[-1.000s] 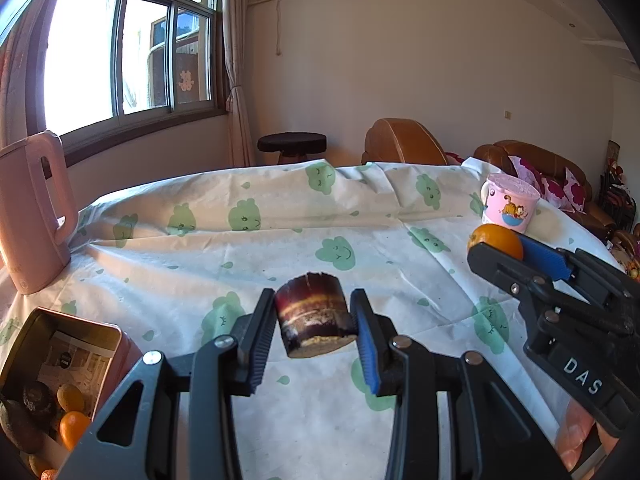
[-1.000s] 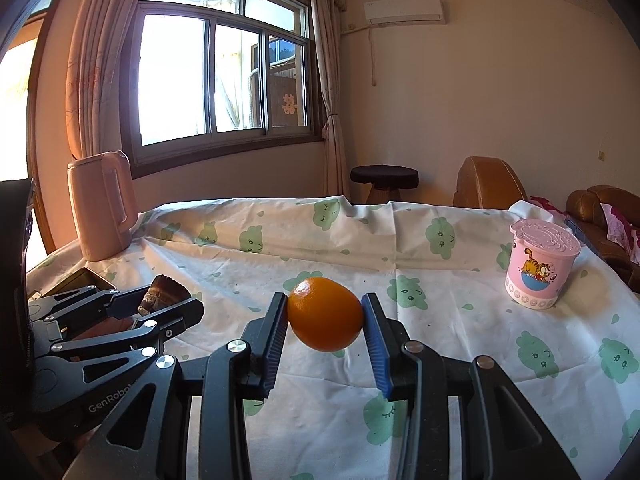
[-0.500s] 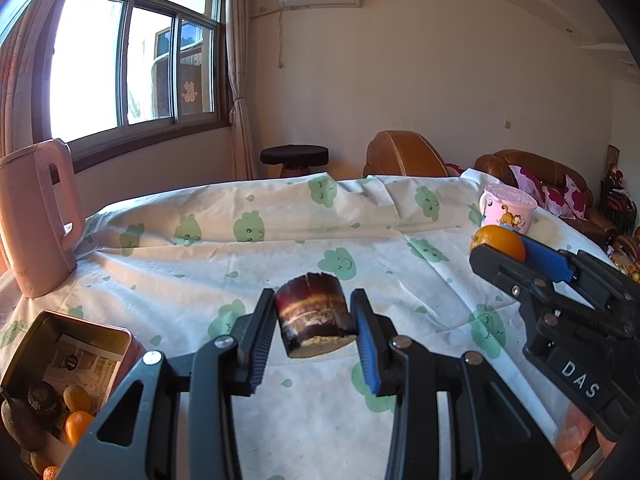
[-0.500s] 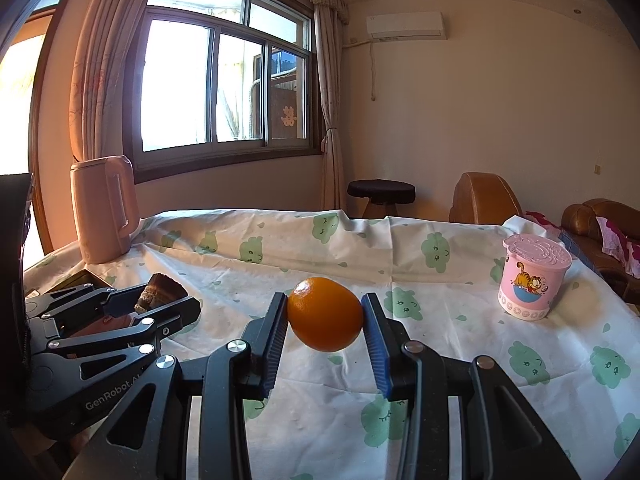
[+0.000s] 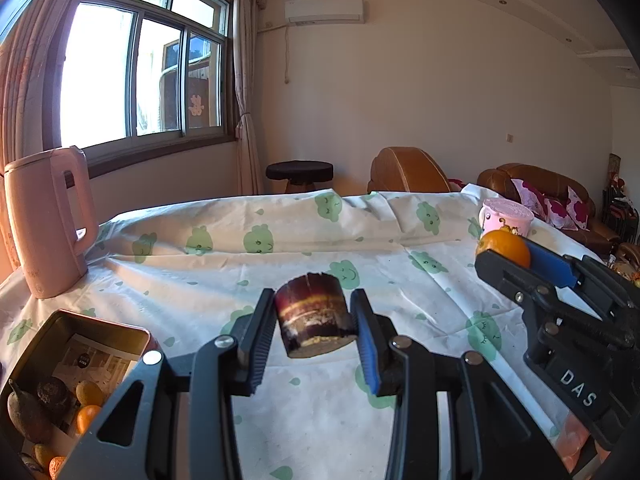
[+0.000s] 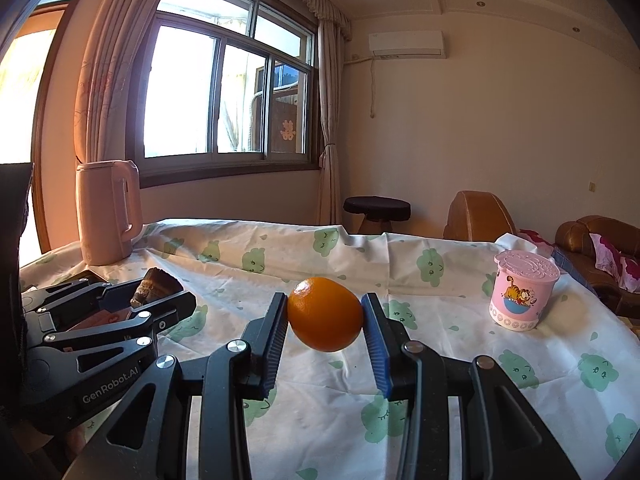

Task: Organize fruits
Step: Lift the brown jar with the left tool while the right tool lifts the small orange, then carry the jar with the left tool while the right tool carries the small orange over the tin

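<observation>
My left gripper (image 5: pixel 316 322) is shut on a short dark purple piece of sugarcane (image 5: pixel 314 314), held above the table. The same piece (image 6: pixel 154 284) shows at the left of the right wrist view, between the left gripper's fingers. My right gripper (image 6: pixel 325 316) is shut on an orange (image 6: pixel 325 314), also in the air over the cloth. In the left wrist view that orange (image 5: pixel 505 246) sits at the right in the right gripper's pads. An open metal tin (image 5: pixel 52 332) at the lower left holds several small fruits (image 5: pixel 86 394).
A white tablecloth with green prints (image 5: pixel 304 248) covers the table. A pink kettle (image 5: pixel 48 220) stands at the far left, a pink lidded cup (image 6: pixel 522 294) at the far right. Behind the table are a stool (image 5: pixel 300 172) and brown armchairs (image 5: pixel 408 170).
Both views have tilted upward: the table and tin sit lower in frame and more wall and ceiling show. Each gripper keeps its grip unchanged.
</observation>
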Motion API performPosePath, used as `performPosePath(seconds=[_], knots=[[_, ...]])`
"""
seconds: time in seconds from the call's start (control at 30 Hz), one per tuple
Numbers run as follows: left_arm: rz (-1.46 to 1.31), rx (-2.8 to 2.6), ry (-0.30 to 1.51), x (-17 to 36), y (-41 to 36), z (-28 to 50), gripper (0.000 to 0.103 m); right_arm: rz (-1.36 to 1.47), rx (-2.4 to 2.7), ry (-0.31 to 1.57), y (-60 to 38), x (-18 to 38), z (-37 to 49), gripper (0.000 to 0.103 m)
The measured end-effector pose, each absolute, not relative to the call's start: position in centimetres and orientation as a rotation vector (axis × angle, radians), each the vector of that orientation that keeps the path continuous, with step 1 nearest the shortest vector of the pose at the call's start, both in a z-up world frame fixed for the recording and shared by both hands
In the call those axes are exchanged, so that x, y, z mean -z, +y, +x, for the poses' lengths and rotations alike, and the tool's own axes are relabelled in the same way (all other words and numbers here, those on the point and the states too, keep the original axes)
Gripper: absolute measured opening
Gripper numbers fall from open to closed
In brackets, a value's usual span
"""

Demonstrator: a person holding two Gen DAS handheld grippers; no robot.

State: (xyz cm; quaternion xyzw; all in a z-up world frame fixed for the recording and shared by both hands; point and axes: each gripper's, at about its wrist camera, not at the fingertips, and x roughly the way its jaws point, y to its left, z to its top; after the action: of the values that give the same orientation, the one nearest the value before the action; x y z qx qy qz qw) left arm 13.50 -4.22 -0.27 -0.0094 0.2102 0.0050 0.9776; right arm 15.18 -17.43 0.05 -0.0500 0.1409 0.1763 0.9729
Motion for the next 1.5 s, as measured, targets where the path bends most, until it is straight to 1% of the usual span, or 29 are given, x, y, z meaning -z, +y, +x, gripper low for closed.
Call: performPosePath(seconds=[0.37,0.73,1.13,1.5], knots=[[-0.035,0.007,0.426,0.2,-3.3,11.9,0.040,-0.094,-0.357,0.269,-17.2,-0.1,14.0,0.040],[-0.026,-0.006,0.410,0.0,-1.5,8.1,0.040,-0.085,-0.470,0.313,-14.2,0.1,12.1,0.040],[-0.052,-0.134,0.397,-0.8,4.6,4.4,0.040,-0.119,-0.639,0.328,-7.4,-0.8,10.7,0.040],[-0.080,-0.230,0.413,-0.5,8.9,3.4,0.040,-0.162,-0.726,0.326,-2.4,-1.3,10.2,0.040]])
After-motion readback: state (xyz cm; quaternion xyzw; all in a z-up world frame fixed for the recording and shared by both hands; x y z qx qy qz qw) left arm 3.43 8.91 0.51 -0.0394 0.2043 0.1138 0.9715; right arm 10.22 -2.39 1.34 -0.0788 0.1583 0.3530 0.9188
